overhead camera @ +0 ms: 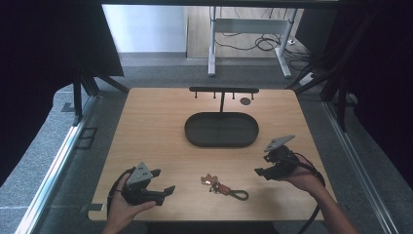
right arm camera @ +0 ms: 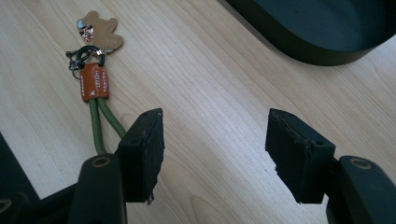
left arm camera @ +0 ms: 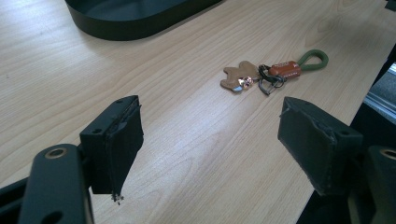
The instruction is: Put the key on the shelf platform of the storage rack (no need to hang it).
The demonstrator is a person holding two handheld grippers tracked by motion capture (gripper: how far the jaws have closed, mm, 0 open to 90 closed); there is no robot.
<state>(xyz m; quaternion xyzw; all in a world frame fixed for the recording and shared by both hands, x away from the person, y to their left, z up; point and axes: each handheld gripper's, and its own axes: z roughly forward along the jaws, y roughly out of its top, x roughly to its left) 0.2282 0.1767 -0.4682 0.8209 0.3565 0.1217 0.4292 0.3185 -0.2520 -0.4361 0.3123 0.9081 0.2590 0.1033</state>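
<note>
A keychain (overhead camera: 224,187) lies flat on the wooden table near its front edge: a tan bear-shaped tag, a brown leather sleeve and a green cord loop. In the left gripper view the keychain (left arm camera: 275,70) sits ahead and to the right of my left gripper (left arm camera: 210,140), whose jaws stand wide with nothing between them. In the right gripper view the keychain (right arm camera: 93,81) lies to the left of my right gripper (right arm camera: 215,144), also open and empty, with the cord loop passing behind its left jaw. From above, the left gripper (overhead camera: 163,180) and the right gripper (overhead camera: 262,164) flank the keychain.
A black oval tray (overhead camera: 221,141) sits mid-table, beyond the keychain; its rim shows as the tray (left arm camera: 130,28) and the tray (right arm camera: 317,46). Behind it stands a black T-shaped rack (overhead camera: 223,90) with pegs and a small dark disc (overhead camera: 245,101).
</note>
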